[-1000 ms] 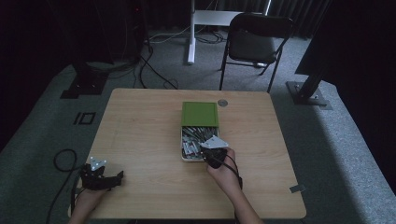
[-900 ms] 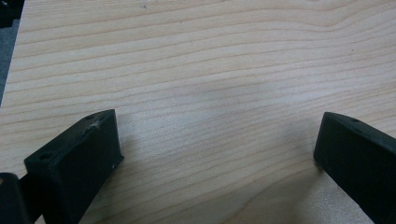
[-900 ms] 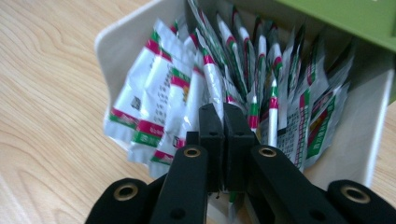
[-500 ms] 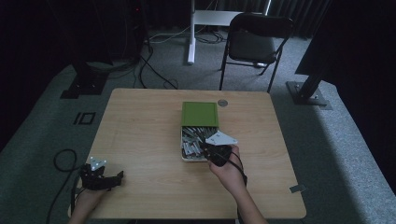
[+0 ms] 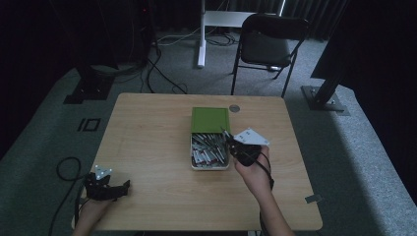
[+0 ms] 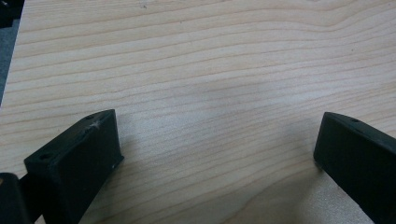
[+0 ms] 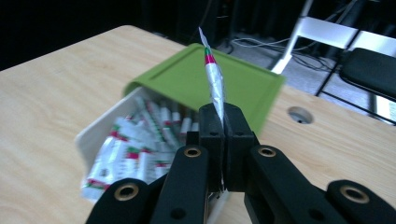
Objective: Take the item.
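Right gripper: the black two-jaw right gripper has its jaws clenched on a thin silver foil sachet with a red and green end; in the high view this gripper hangs over the right rim of the box

Sachet in the grip: it stands up out of the pinched jaws, tilted slightly, its red and green end uppermost and clear of the heap below

Box: a white rectangular box sits near the middle of the light wooden table, somewhat toward the far edge; it is filled with a loose pile of similar silver sachets

Lid: a flat green plastic lid covers the far end of the box, tipped over its far rim, as the right gripper view shows

Left gripper: the black left gripper rests at the near left corner of the table, well apart from the box; its jaws are released and spread wide, with bare wood between them

Table detail: a small round grey cable hole lies just beside the lid, toward the far edge
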`<state>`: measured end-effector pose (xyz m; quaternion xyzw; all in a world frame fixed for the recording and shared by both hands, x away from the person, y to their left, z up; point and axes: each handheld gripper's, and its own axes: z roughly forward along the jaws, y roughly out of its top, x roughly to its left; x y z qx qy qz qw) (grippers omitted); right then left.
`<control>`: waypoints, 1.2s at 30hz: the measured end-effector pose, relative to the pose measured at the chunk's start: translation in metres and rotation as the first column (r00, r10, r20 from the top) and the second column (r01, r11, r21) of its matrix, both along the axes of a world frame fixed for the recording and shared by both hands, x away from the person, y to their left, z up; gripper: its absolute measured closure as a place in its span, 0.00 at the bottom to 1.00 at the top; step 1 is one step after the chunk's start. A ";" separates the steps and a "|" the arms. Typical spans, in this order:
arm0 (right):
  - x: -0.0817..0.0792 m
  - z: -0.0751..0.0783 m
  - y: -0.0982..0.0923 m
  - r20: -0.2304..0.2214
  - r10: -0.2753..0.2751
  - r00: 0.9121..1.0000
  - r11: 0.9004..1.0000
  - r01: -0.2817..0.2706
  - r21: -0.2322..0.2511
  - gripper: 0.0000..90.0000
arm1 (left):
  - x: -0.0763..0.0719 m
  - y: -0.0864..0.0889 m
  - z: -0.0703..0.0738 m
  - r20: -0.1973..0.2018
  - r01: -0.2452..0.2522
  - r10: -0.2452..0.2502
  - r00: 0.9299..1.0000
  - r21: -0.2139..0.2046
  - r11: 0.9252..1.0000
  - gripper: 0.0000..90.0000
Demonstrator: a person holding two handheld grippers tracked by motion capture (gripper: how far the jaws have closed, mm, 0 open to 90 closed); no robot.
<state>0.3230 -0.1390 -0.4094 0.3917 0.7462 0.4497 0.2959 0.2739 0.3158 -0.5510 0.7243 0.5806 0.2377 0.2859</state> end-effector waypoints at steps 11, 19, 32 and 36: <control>0.023 -0.005 -0.047 0.006 -0.153 0.988 0.988 0.154 -0.023 0.99 | 0.000 0.000 0.000 0.000 0.000 0.000 1.000 0.000 1.000 0.01; 0.043 -0.027 -0.069 -0.028 -0.228 0.973 0.973 0.227 -0.049 0.99 | 0.000 0.000 0.000 0.000 0.000 0.000 1.000 0.000 1.000 0.01; 0.082 -0.072 -0.090 -0.070 -0.359 0.931 0.925 0.345 -0.162 0.99 | 0.000 0.000 0.000 0.000 0.000 0.000 1.000 0.000 1.000 0.01; 0.092 -0.084 -0.091 -0.088 -0.379 0.921 0.914 0.357 -0.192 0.99 | 0.000 0.000 0.000 0.000 0.000 0.000 1.000 0.000 1.000 0.01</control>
